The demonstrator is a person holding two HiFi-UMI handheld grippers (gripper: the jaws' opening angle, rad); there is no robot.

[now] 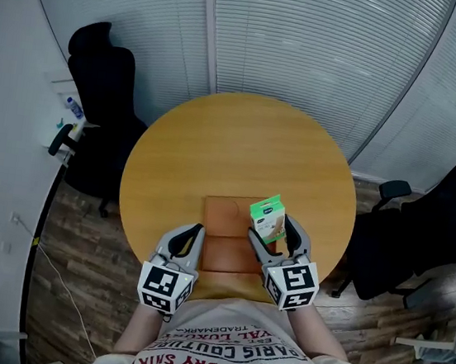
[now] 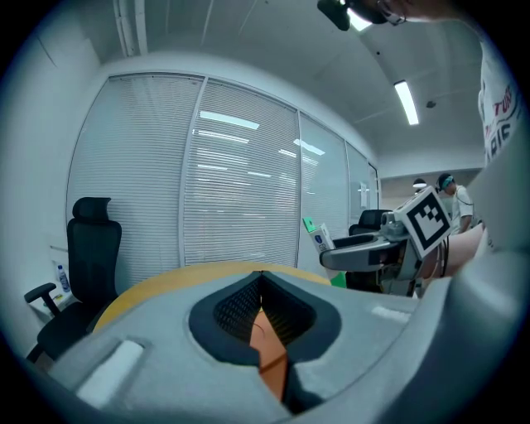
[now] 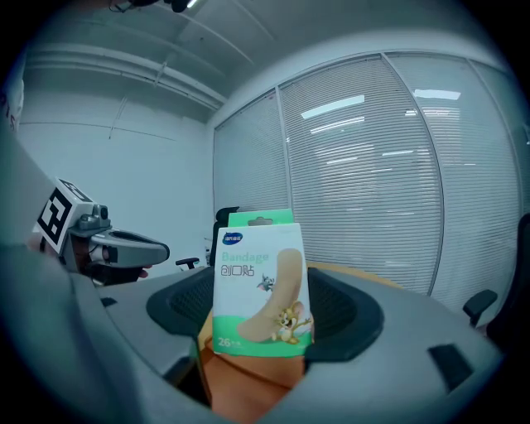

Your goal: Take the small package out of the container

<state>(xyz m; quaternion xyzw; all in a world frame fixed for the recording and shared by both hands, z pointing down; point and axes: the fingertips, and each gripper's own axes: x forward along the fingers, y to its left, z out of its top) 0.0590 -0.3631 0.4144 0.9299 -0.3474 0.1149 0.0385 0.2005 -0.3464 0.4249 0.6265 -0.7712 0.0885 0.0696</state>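
Note:
A flat orange-brown container lies on the round wooden table near its front edge. My right gripper is shut on a small green and white bandage package, held upright just above the container's right part. In the right gripper view the package stands between the jaws with orange below it. My left gripper is at the container's left edge, jaws closed, with an orange strip of the container pinched between them. The left gripper view also shows the right gripper and the package.
A black office chair stands at the table's left, and another at its right. Window blinds line the far wall. A white ledge with small items runs along the left. The floor is dark wood.

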